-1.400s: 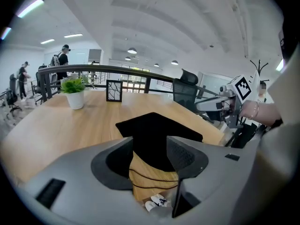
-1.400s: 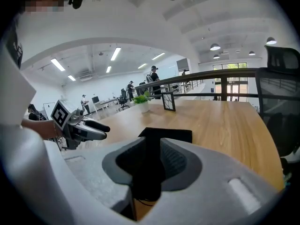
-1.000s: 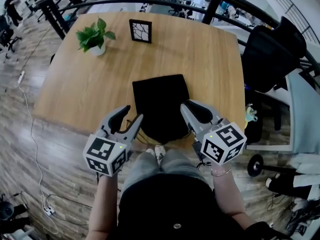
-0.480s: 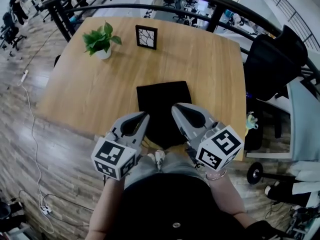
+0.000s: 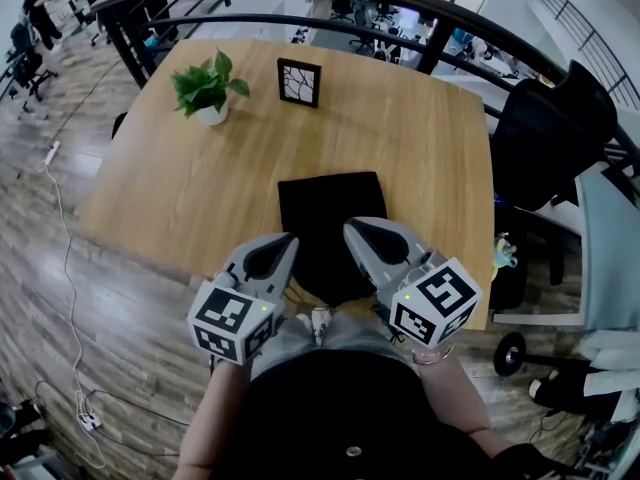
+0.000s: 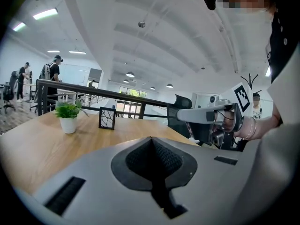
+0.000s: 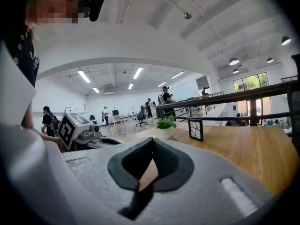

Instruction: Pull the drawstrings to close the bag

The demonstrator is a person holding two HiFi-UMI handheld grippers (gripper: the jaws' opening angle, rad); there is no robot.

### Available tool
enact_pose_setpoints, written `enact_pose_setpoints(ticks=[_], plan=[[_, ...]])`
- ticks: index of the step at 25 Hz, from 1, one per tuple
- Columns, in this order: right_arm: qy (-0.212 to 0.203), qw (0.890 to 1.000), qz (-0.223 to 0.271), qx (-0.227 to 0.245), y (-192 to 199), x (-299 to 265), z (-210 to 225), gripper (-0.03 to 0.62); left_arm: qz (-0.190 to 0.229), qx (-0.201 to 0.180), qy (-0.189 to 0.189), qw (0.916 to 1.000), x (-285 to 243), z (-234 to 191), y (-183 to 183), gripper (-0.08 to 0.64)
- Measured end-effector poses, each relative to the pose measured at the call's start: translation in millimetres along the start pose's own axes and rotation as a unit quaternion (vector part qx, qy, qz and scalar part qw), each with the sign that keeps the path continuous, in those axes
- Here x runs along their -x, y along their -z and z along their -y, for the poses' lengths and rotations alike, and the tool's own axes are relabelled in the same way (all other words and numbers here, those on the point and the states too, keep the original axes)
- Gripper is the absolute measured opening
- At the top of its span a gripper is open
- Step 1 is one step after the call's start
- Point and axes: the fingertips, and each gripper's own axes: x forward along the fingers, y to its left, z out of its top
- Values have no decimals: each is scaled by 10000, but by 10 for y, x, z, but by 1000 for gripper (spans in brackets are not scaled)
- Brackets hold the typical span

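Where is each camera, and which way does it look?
Head view: on the person's head, looking steeply down at table, black bag, left tongs, right tongs; arms and lap show.
Left gripper view: on the left tongs, looking across the table; the person's right hand and chest show.
Right gripper view: on the right tongs, looking across the table; the person's chest shows.
Shared: both gripper views see the plant and picture frame.

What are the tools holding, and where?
Cannot tell. The left tool and right tool are shut at the near end of the bag; no string shows.
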Motion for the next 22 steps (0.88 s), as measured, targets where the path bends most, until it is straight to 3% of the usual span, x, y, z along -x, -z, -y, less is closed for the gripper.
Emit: enact_pose_setpoints(ticks=[7,22], plan=[[175,9998,-86,-44,68,10,87,-2,11,101,-121,9999,-13,-65,26,15],[109,9996,-247,-69,187,0,43,-2,-20,232,-105,9997,-15,-86,103,15]])
